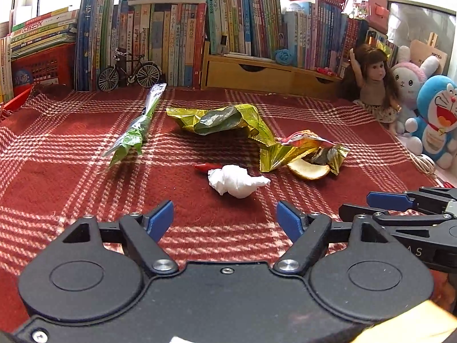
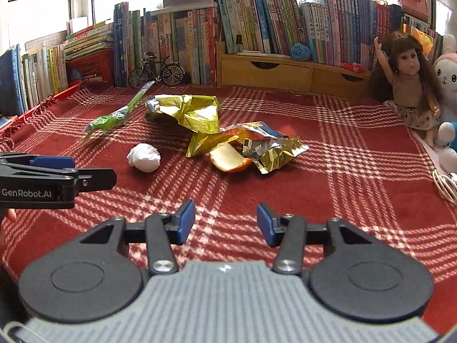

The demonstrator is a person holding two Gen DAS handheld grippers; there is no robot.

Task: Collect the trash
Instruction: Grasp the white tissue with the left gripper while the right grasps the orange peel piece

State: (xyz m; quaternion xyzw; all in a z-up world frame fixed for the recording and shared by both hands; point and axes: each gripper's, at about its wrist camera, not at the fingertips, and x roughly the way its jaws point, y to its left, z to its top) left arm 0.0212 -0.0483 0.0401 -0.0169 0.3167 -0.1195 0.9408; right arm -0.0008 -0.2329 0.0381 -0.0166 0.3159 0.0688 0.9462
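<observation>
Trash lies on a red plaid cloth (image 1: 71, 177). A crumpled white tissue (image 1: 235, 180) (image 2: 143, 157) sits nearest, with a small red scrap (image 1: 203, 167) beside it. Behind are a gold foil bag (image 1: 220, 118) (image 2: 188, 111), a second torn gold wrapper (image 1: 302, 150) (image 2: 274, 150), an orange peel (image 1: 308, 170) (image 2: 228, 158) and a long green wrapper (image 1: 137, 128) (image 2: 114, 118). My left gripper (image 1: 225, 218) is open and empty, just short of the tissue. Also open and empty, my right gripper (image 2: 225, 223) hovers in front of the peel.
Rows of books (image 1: 171, 43), a model bicycle (image 1: 128, 71) and a wooden drawer shelf (image 1: 268, 73) line the back. A doll (image 1: 374, 83) and plush toys (image 1: 437, 114) stand at the right. A white cable (image 2: 444, 184) lies by the right edge.
</observation>
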